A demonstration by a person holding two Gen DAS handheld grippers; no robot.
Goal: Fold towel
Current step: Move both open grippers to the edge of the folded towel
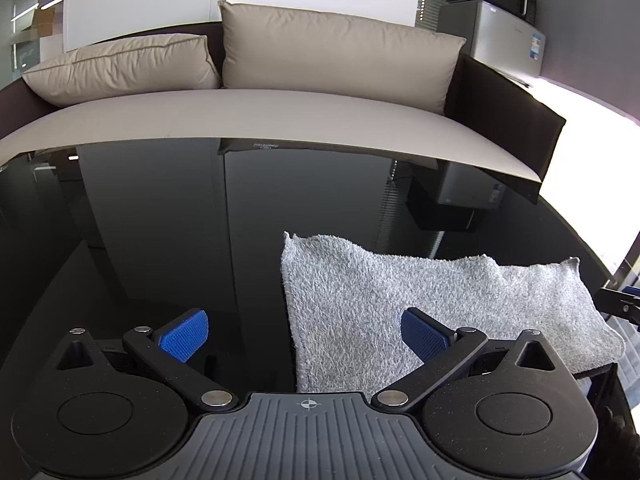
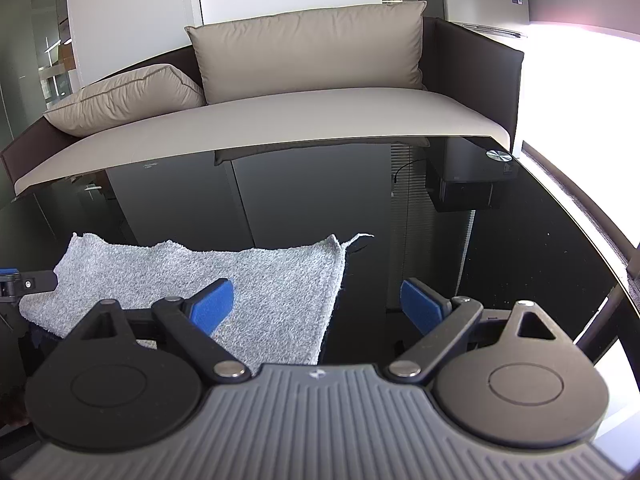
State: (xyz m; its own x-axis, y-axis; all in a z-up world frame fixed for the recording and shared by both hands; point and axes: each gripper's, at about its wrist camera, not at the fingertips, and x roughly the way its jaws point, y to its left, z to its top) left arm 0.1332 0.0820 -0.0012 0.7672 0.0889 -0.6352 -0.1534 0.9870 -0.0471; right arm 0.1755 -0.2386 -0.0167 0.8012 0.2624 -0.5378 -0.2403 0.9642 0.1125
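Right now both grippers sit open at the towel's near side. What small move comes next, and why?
Probably ease both grippers forward and down onto the near corners, then close. The grey towel lies flat on the black table, seemingly already doubled, and neither the left gripper nor the right gripper presses on any cloth.

My left claw (image 1: 304, 334) and right claw (image 2: 316, 308): black linkage arms, silver pivot screws, ribbed grey housings, textured blue pads (image 1: 184, 336).
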